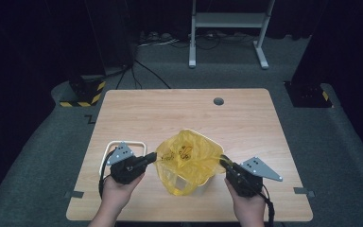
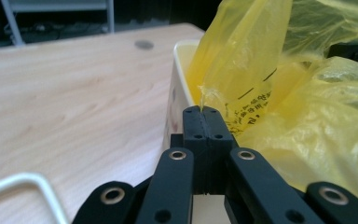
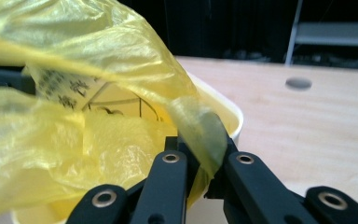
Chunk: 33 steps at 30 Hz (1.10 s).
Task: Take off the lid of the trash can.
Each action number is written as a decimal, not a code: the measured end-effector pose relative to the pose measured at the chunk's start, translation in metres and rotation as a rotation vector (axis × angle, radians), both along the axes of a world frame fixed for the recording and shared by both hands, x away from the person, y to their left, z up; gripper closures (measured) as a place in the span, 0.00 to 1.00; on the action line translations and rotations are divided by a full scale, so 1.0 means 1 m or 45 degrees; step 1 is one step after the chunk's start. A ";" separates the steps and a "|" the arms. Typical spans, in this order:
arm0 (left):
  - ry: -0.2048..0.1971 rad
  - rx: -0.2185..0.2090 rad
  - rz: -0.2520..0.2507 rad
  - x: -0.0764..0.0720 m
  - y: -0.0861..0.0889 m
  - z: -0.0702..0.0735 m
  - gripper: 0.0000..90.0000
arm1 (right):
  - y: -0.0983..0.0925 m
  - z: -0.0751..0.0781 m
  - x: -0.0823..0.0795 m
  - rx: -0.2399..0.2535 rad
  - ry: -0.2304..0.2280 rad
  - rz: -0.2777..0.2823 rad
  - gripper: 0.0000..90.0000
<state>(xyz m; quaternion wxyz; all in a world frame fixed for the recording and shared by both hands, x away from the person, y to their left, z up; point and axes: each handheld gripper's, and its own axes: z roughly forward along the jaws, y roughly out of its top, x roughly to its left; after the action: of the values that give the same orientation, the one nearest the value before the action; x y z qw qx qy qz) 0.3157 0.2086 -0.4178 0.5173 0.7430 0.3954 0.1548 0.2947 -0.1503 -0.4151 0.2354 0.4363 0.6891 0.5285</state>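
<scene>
Two grippers, left gripper [image 1: 152,160] and right gripper [image 1: 224,163], jaws each clamped on one yellow bag [image 1: 186,156] over one white bin [image 2: 177,88].

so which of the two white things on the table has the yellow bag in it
The white bin between the grippers holds the yellow bag. The white rectangular frame by the left gripper lies flat with nothing in it.

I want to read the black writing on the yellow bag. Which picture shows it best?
The left gripper view: the print on the yellow bag sits close and sharp above the left claw. The right gripper view shows blurry marks; the high view shows them tiny.
</scene>
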 end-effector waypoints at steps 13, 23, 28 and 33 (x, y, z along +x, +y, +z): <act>0.011 -0.154 0.052 -0.013 0.006 -0.001 0.60 | -0.006 0.008 -0.019 0.023 -0.053 -0.010 0.75; 0.045 -0.198 -0.007 -0.027 -0.004 -0.009 0.66 | 0.005 0.013 -0.030 0.048 -0.085 0.007 0.68; 0.062 -0.176 -0.005 -0.025 -0.003 -0.014 0.81 | 0.007 0.009 -0.033 0.018 -0.082 0.016 0.67; 0.049 -0.129 -0.013 -0.025 -0.005 -0.016 1.00 | 0.002 0.000 -0.034 0.002 -0.042 0.014 0.66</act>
<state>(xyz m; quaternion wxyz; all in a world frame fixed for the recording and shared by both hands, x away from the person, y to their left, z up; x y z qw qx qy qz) 0.2911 0.2039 -0.4339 0.5471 0.7208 0.4089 0.1177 0.2610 -0.1486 -0.4150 0.2433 0.4239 0.6872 0.5375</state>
